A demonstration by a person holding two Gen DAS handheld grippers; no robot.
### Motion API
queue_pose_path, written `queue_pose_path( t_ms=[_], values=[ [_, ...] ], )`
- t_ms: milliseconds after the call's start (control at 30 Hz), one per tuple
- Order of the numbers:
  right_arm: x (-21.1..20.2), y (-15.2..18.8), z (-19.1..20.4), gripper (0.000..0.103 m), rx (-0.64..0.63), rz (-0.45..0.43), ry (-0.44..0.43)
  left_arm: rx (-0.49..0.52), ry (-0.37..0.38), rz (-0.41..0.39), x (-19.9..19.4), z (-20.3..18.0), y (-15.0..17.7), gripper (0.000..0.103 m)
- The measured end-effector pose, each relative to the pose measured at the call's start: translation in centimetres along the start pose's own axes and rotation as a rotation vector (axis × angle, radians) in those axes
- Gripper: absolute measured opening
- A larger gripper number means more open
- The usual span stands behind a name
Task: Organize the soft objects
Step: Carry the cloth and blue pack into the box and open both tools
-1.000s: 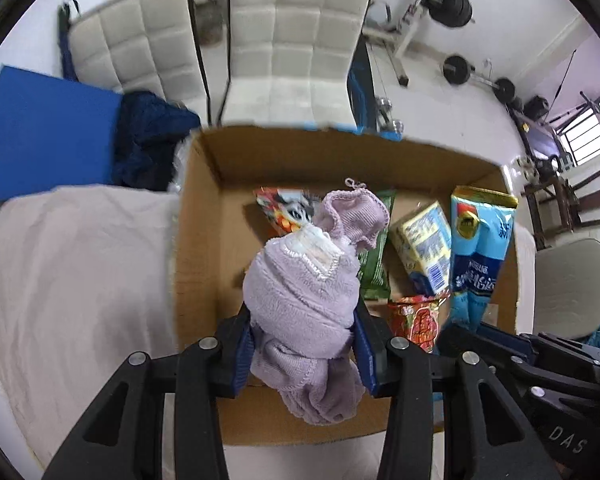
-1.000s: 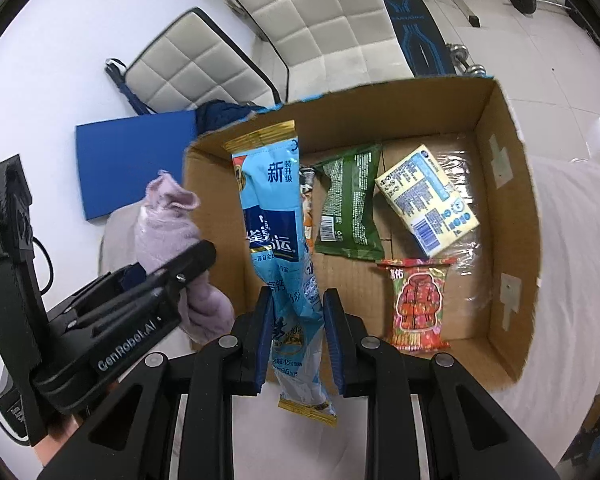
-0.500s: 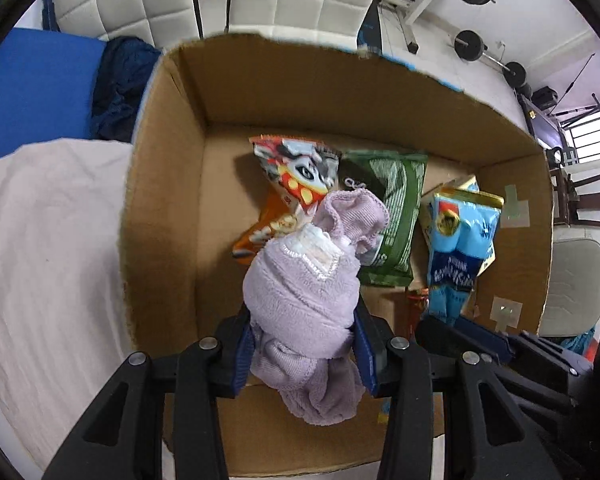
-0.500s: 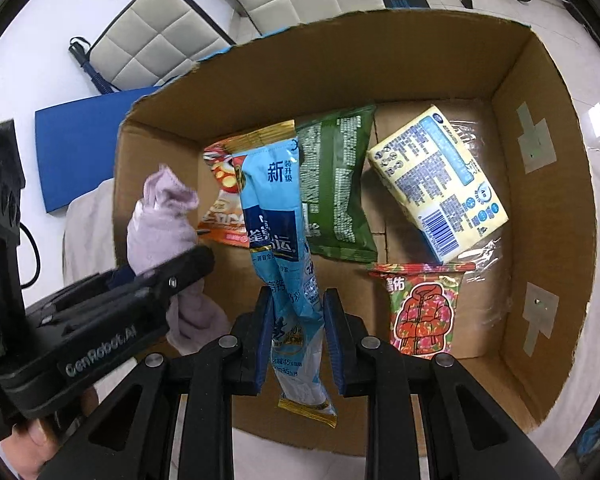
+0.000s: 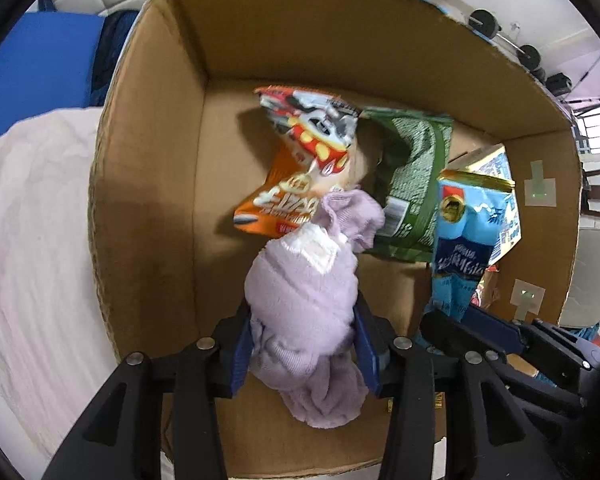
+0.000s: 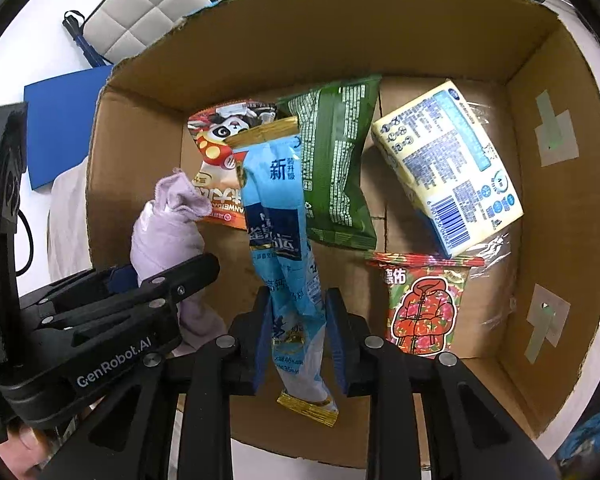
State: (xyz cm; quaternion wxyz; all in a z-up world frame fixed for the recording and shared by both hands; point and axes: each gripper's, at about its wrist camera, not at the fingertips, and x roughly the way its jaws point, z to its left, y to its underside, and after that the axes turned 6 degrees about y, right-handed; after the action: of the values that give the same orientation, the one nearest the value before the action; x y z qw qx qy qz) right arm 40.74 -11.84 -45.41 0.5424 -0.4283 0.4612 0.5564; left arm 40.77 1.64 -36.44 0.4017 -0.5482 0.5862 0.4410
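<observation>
My left gripper point(image 5: 302, 330) is shut on a rolled lilac cloth point(image 5: 304, 292) and holds it inside the open cardboard box point(image 5: 148, 184), near its left wall. The cloth point(image 6: 166, 228) and the left gripper point(image 6: 168, 276) also show in the right wrist view. My right gripper point(image 6: 300, 320) is shut on a long light-blue snack packet point(image 6: 280, 216), held upright over the box floor. That packet point(image 5: 468, 248) shows at right in the left wrist view.
In the box lie an orange-red panda packet point(image 6: 220, 140), a green packet point(image 6: 336, 160), a yellow-blue pack point(image 6: 448, 168) and a red packet point(image 6: 424, 304). Cream cloth point(image 5: 32, 240) lies left of the box. A blue mat point(image 5: 40, 60) and padded chairs are behind.
Both grippers have moved forward and down into the box with their loads. The box now fills both views. Both grips are unchanged.
</observation>
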Motion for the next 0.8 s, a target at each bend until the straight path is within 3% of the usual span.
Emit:
queue_pose_path(
  t_ms=[167, 233, 633, 667, 733, 800],
  values=[
    [0.2, -0.1, -0.5, 0.050, 0.006, 0.021, -0.001, -0.003, -0.013, -0.012, -0.5, 0.4, 0.1, 0.043],
    [-0.1, -0.1, -0.7, 0.058, 0.011, 0.014, 0.007, 0.000, -0.016, -0.020, -0.8, 0.4, 0.1, 0.049],
    [-1.7, 0.7, -2.7, 0.059, -0.004, -0.011, 0.117, 0.019, -0.046, -0.073, -2.5, -0.5, 1.4, 0.049],
    [-2.0, 0.8, -2.9, 0.062, -0.006, -0.020, 0.132, 0.022, -0.049, -0.082, -2.7, -0.5, 1.4, 0.052],
    [-2.6, 0.9, -3.1, 0.091, -0.007, -0.043, 0.152, 0.020, -0.056, -0.111, -3.3, -0.7, 1.7, 0.088],
    [-3.4, 1.2, -3.3, 0.097, -0.012, -0.072, 0.179, 0.021, -0.062, -0.148, -4.1, -1.2, 2.0, 0.093]
  ],
)
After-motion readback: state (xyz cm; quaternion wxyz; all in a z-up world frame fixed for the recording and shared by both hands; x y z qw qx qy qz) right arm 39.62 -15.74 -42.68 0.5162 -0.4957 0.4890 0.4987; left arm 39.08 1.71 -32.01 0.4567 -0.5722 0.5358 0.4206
